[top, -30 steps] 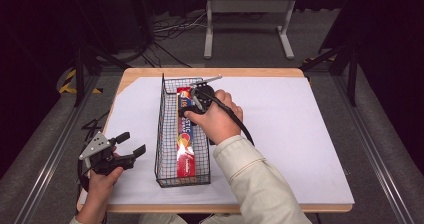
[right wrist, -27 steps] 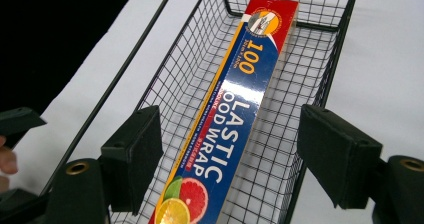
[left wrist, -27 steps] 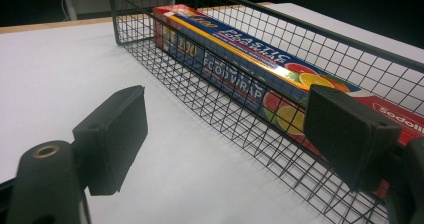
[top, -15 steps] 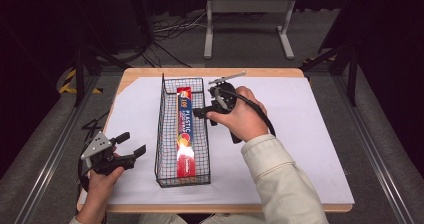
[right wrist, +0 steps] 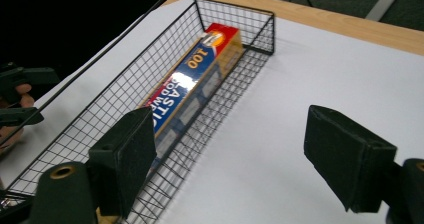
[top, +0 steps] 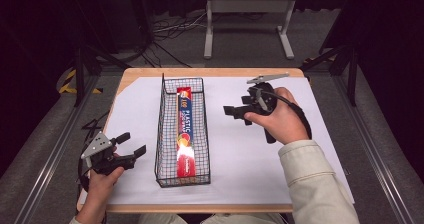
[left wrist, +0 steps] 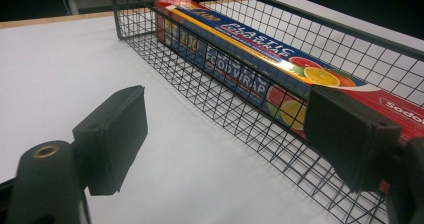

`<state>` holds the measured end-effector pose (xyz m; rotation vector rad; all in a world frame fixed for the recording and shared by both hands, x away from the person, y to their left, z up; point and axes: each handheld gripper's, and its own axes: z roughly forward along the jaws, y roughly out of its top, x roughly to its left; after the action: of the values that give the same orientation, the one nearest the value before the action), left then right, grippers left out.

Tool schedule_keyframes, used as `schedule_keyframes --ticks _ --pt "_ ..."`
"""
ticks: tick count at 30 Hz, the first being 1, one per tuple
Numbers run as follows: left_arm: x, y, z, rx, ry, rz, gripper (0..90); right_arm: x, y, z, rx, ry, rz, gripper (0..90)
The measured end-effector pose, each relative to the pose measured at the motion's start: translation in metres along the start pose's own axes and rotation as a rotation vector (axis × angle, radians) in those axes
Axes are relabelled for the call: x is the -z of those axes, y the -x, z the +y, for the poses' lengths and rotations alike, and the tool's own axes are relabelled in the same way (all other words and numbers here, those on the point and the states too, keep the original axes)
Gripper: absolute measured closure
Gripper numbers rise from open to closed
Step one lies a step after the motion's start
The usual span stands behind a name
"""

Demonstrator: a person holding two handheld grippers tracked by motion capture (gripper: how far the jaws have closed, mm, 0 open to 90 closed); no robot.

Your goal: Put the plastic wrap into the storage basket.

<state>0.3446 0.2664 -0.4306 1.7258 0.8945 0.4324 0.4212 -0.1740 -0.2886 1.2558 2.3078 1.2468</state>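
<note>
Plastic wrap box (top: 184,129) lay lengthwise in wire basket (top: 162,134), desk centre-left. Right gripper (top: 236,113) beside basket, jaws wide, empty. Left gripper (top: 131,145) at near-left corner, jaws apart, empty.

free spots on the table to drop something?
Bare white sheet from the wire basket to the table's right edge, under the right claw. Narrower strip between basket and left claw. Inside the basket the wrap box takes most room.

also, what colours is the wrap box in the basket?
Wrap box: blue with red ends, yellow stripe, citrus-slice pictures. Left gripper view shows it best.
</note>
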Motion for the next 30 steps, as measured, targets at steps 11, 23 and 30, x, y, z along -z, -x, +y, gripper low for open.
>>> schedule_keyframes --ticks 11,23,30 --pt "-0.001 -0.002 -0.001 0.01 -0.001 0.003 18.4 0.029 0.041 -0.029 0.053 0.083 -0.067 19.8" --pt "-0.006 -0.002 -0.003 -0.051 -0.046 0.021 17.5 0.033 0.079 -0.082 0.067 0.14 -0.109 19.7" --pt "-0.008 -0.004 -0.005 -0.068 -0.06 0.019 17.3 0.027 0.094 -0.112 0.087 0.14 -0.114 19.7"
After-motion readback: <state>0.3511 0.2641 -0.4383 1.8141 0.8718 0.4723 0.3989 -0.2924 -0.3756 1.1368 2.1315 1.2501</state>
